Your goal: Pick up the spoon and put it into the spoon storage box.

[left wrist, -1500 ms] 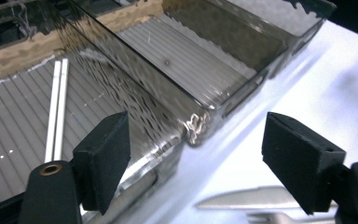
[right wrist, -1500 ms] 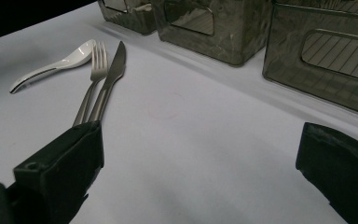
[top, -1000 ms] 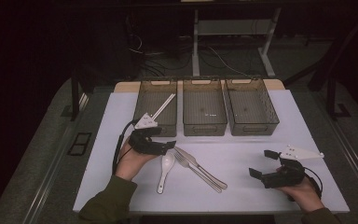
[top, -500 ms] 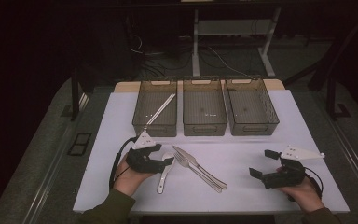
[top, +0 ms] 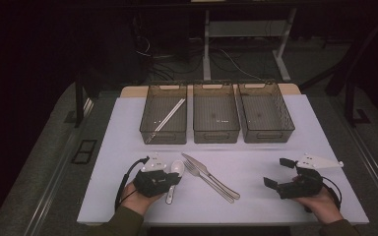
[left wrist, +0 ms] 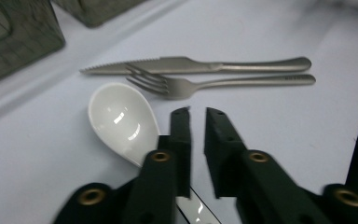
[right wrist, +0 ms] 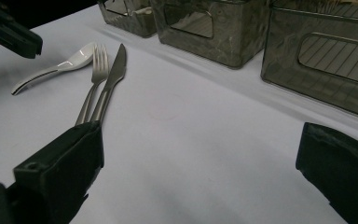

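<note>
White spoon (left wrist: 121, 121) lies on the counter (top: 128, 128) left of the fork (left wrist: 205, 85) and knife (left wrist: 191, 64); left gripper (left wrist: 196, 114) has just been closing on its handle. Right gripper (right wrist: 200, 154) stands wide, idle. Step: grasping; next, lift to a bin (top: 163, 135)

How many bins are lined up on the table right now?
3, side by side at the far edge: left bin holding chopsticks, middle bin, right bin.
</note>
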A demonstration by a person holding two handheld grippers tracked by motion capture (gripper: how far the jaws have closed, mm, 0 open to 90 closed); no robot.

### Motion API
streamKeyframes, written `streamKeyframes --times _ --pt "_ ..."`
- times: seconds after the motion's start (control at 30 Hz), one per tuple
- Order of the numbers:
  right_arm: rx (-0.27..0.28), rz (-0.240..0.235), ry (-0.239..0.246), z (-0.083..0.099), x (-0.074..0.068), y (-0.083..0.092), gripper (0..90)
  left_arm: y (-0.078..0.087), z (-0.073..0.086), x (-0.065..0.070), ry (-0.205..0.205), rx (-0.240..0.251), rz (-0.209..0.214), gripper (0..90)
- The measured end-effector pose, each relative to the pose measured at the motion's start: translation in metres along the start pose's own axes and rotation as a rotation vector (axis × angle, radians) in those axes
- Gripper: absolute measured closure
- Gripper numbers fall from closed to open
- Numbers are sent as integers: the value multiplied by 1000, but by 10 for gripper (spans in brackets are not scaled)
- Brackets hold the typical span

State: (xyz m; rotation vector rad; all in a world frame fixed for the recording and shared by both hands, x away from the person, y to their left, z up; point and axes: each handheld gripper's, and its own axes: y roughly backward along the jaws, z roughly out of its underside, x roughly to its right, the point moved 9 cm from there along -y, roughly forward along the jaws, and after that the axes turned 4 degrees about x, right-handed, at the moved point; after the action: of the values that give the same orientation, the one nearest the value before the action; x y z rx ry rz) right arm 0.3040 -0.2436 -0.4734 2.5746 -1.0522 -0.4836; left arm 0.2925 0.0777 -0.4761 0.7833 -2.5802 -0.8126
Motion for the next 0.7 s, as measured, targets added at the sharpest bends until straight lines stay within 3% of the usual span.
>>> streamKeyframes --times 0.07,0.43,0.7 --pt "1 0 4 0 0 0 8 -2 4 3 -18 -27 8 886" --pt "-2 0 1 0 -1 0 8 -16 16 12 -46 -119 32 887" --pt "-1 1 -1 0 -1 0 8 -17 22 8 -53 -157 8 887"
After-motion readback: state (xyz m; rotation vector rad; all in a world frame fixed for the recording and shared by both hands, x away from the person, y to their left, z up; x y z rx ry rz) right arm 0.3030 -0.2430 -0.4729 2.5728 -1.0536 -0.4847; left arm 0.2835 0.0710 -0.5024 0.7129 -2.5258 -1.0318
